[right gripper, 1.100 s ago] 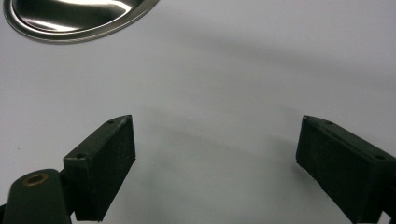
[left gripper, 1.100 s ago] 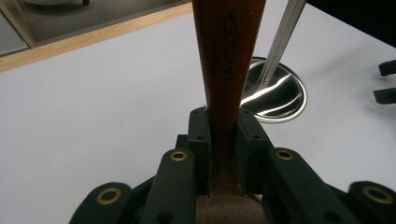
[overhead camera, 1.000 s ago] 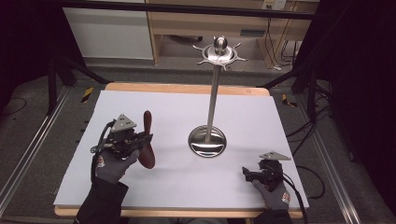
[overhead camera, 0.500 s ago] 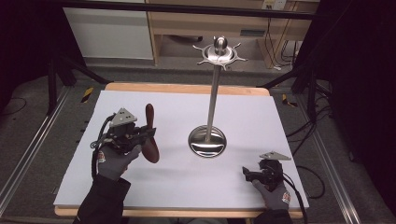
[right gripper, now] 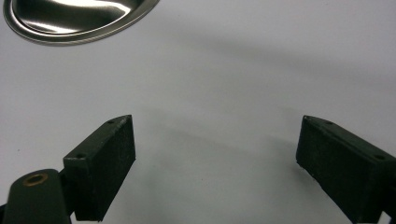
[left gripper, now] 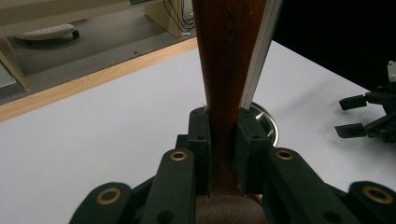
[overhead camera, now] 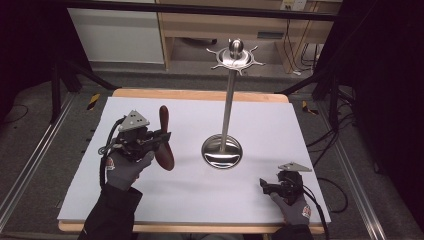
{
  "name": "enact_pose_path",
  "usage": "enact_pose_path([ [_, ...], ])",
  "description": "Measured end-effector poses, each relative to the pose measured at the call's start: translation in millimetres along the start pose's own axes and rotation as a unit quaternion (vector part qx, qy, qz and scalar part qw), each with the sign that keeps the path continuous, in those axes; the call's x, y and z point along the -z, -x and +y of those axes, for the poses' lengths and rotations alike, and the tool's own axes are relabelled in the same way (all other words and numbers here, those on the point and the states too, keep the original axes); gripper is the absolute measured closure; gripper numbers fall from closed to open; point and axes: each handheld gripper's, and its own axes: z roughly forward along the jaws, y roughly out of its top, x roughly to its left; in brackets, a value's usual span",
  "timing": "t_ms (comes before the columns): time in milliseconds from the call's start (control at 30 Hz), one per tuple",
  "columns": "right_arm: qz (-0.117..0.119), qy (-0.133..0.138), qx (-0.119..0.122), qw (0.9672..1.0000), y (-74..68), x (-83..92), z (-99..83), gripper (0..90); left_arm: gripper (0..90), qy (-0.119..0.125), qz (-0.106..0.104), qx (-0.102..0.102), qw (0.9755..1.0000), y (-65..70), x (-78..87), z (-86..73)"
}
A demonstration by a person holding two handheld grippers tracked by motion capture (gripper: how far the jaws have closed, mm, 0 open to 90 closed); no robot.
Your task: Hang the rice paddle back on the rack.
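A brown wooden utensil stands nearly upright above the white table, its handle clamped in my left gripper. In the left gripper view the wood rises between the two jaws of that gripper, which is shut on it. A steel stand with a round base and a hooked crown is to the right of the utensil. My right gripper rests low near the front right of the table. It is open, with bare table between its fingers.
The white table top has a wooden rim at the back. The stand's pole and base lie just behind the held utensil. The base's edge lies ahead of my right gripper. Dark tripod legs and cables surround the table.
My left gripper has risen and moved a little right toward the stand, carrying the wooden utensil more upright. The right gripper has stayed in place.
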Motion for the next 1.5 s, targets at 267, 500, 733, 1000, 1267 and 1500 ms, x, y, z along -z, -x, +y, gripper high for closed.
enact_pose_path([
  [267, 0.000, 0.000, -0.001, 1.0000, -0.1, 0.0, 0.0, 12.1, 77.7, 0.009, -0.003, -0.004, 1.0000, 4.9, 0.0, 8.6],
  [500, 0.001, 0.001, -0.003, 1.0000, -0.2, 0.5, 0.1, 12.1, 77.7, 0.012, -0.005, -0.011, 0.9999, 9.5, -0.3, 14.3],
  [733, 0.002, 0.003, -0.002, 1.0000, 0.2, 1.0, 0.1, 12.1, 77.8, 0.011, -0.009, -0.017, 0.9998, 12.6, -1.8, 18.9],
  [1000, 0.002, 0.003, -0.001, 1.0000, 0.0, 1.1, 0.1, 12.1, 77.7, 0.016, -0.009, -0.026, 0.9995, 17.5, -0.6, 28.8],
  [1267, 0.001, 0.003, -0.004, 1.0000, -0.3, 1.1, 0.1, 12.1, 77.7, 0.022, -0.017, -0.027, 0.9992, 22.4, -0.7, 40.4],
  [1500, 0.001, 0.004, -0.001, 1.0000, 0.2, 1.3, 0.3, 12.1, 77.7, 0.025, -0.024, -0.028, 0.9990, 25.6, -2.9, 48.1],
])
